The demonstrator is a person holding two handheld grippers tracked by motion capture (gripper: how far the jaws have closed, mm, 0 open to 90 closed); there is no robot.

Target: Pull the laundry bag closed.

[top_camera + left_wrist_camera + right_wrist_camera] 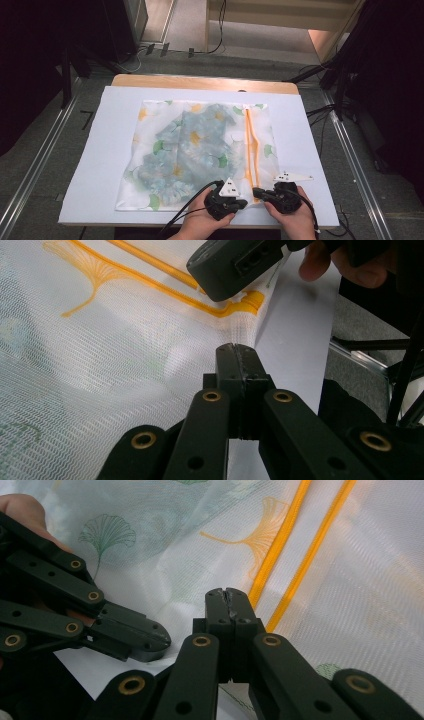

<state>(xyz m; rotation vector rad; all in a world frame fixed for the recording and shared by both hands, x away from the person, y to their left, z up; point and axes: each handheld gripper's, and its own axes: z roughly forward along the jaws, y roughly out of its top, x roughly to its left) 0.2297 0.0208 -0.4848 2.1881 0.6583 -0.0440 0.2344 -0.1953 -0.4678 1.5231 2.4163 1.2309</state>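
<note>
White mesh laundry bag [200, 150], ginkgo print, orange zipper [249, 145], patterned garment inside: flat on white board [100, 200], centre to right, near edge just short of board's front edge. Bare board margin wide at left, narrower at right and far side. Left gripper [243, 202] and right gripper [256, 191]: both at bag's near corner by zipper end, jaws pressed together; whether mesh is pinched cannot be told
</note>
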